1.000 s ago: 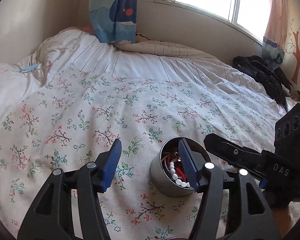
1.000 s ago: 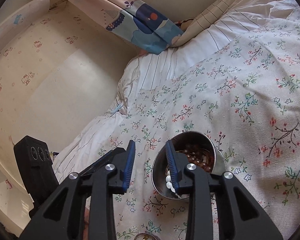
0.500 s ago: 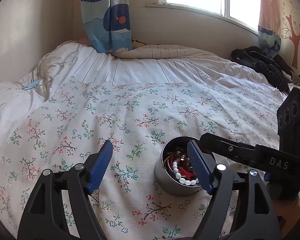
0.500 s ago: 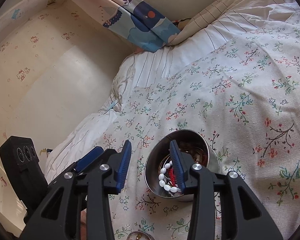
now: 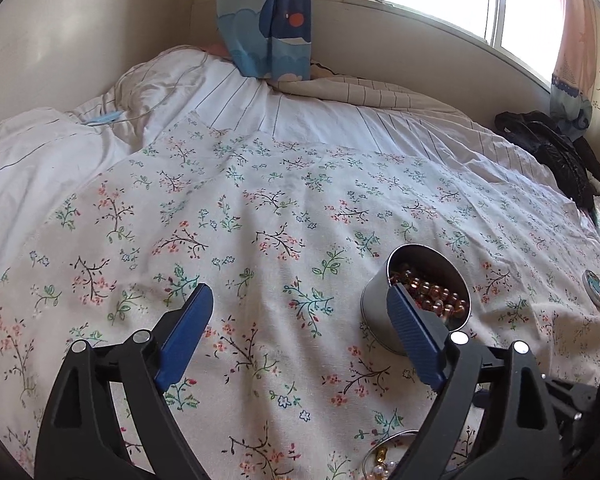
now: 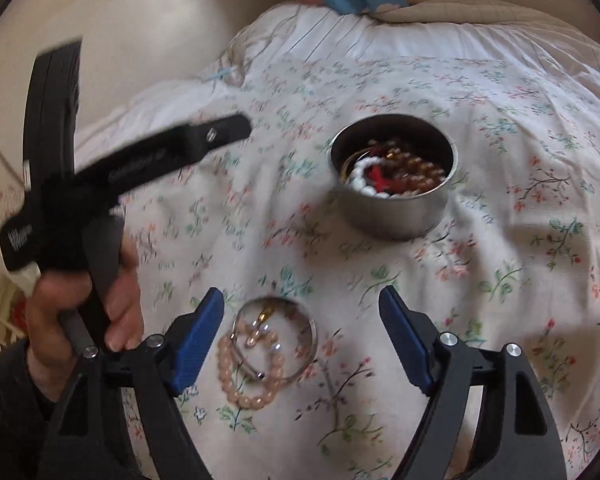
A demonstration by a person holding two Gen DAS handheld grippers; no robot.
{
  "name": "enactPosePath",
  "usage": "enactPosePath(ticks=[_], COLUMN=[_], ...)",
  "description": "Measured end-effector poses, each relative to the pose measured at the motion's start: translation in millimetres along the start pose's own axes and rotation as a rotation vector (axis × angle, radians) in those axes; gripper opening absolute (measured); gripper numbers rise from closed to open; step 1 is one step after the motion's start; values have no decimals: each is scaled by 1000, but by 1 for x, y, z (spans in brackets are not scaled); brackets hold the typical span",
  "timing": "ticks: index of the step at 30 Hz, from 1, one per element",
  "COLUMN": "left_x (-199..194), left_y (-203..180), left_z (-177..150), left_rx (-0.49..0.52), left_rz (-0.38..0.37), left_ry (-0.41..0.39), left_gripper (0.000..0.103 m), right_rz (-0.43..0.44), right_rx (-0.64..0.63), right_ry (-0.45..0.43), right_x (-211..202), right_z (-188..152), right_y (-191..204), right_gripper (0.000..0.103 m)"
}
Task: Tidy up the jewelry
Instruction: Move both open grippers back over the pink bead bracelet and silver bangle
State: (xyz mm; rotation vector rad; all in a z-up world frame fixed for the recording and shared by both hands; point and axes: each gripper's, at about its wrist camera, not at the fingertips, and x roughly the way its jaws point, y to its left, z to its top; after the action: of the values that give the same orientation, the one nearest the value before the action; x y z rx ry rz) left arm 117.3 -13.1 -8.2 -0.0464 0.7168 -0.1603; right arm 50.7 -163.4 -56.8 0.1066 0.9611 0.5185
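Tin: we see the round tin [image 6: 394,200] upright on the flowered bed sheet [image 6: 500,280], full of mixed beads, likely the collecting pot.
Loose pieces: a pink bead bracelet [image 6: 248,372] and a bangle [image 6: 296,344] lie nearer us, probably next to sort.
Right gripper [image 6: 302,340]: jaws opening, nothing clamped; the bracelet lies below the gap.
Left gripper [image 5: 300,340]: jaws opening, empty, beside the tin.
Hard to read: the tin's contents are tangled; a small round lid-like thing [image 5: 594,287] sits well apart; motion blurs the person's hand [image 6: 88,304].

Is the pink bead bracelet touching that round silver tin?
Apart. The right wrist view shows flowered bedsheet between the pink bead bracelet and the round silver tin.
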Motion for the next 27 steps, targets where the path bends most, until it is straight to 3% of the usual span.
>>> enactPosePath(ticks=[4, 10, 13, 20, 24, 27], left_x=[-9, -16, -17, -27, -32, -33], left_y=[4, 9, 11, 13, 3, -21], left_z=[-6, -10, -13, -25, -40, -59], left_rx=[-7, -17, -25, -12, 52, 177], left_rz=[-3, -2, -4, -24, -110, -169], left_ry=[6, 9, 16, 39, 92, 158], left_gripper=[87, 89, 89, 89, 89, 89], right_rz=[-1, -68, -76, -101, -179, -232], right_rx=[-38, -82, -75, 55, 99, 99], right_ry=[39, 85, 95, 9, 0, 38], right_x=[18, 37, 37, -2, -25, -29], right_z=[-3, -6, -6, -11, -28, -41], right_y=[17, 25, 22, -2, -11, -14], right_gripper=[77, 77, 61, 61, 61, 61])
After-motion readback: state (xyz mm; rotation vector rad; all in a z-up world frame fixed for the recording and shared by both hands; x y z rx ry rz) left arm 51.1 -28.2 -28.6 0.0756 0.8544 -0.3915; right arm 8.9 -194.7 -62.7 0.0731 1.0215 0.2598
